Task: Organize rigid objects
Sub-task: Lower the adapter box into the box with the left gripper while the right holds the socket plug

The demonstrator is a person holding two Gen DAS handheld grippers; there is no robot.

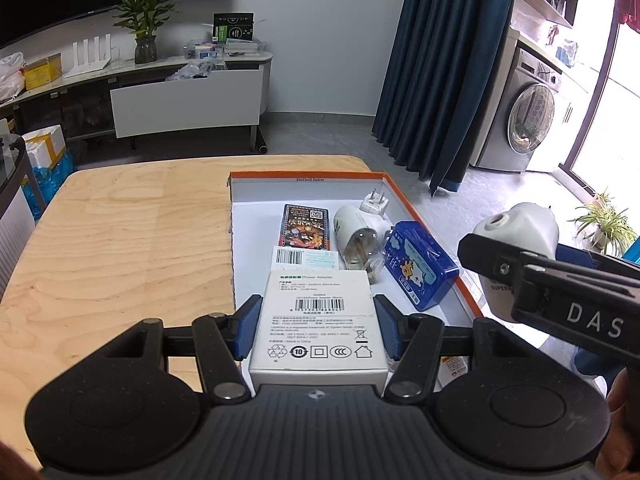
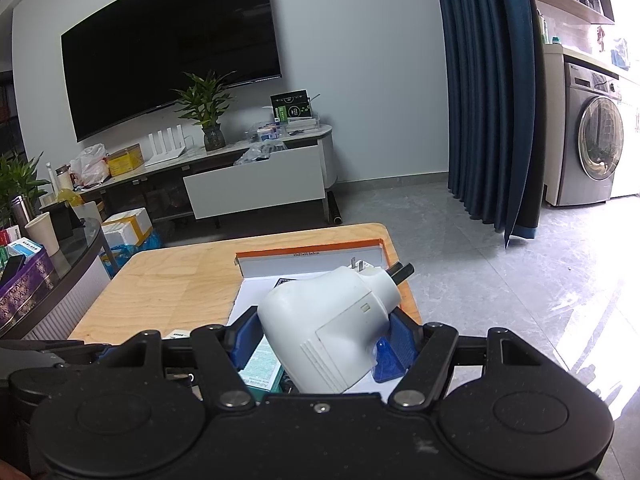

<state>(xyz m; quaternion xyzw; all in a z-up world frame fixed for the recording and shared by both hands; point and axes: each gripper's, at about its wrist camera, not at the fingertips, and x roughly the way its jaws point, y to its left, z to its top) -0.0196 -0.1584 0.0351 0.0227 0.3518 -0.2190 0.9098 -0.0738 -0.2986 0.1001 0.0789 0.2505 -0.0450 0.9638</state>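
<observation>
My left gripper (image 1: pixel 318 326) is shut on a white power adapter box (image 1: pixel 318 320) and holds it over the near end of an orange-edged white tray (image 1: pixel 400 188). In the tray lie a dark card pack (image 1: pixel 306 227), a white plug-in vaporizer with a clear bottle (image 1: pixel 358 240), a blue plastic case (image 1: pixel 420 264) and a barcode label (image 1: pixel 304 258). My right gripper (image 2: pixel 324 340) is shut on a white plug-in device (image 2: pixel 332 328), above the tray's near right side; it also shows in the left wrist view (image 1: pixel 516 232).
The tray sits on the right part of a light wooden table (image 1: pixel 112 240). Beyond the table are a TV cabinet (image 1: pixel 188 100), a blue curtain (image 1: pixel 448 60) and a washing machine (image 1: pixel 524 116). A glass side table (image 2: pixel 60 264) with boxes stands to the left.
</observation>
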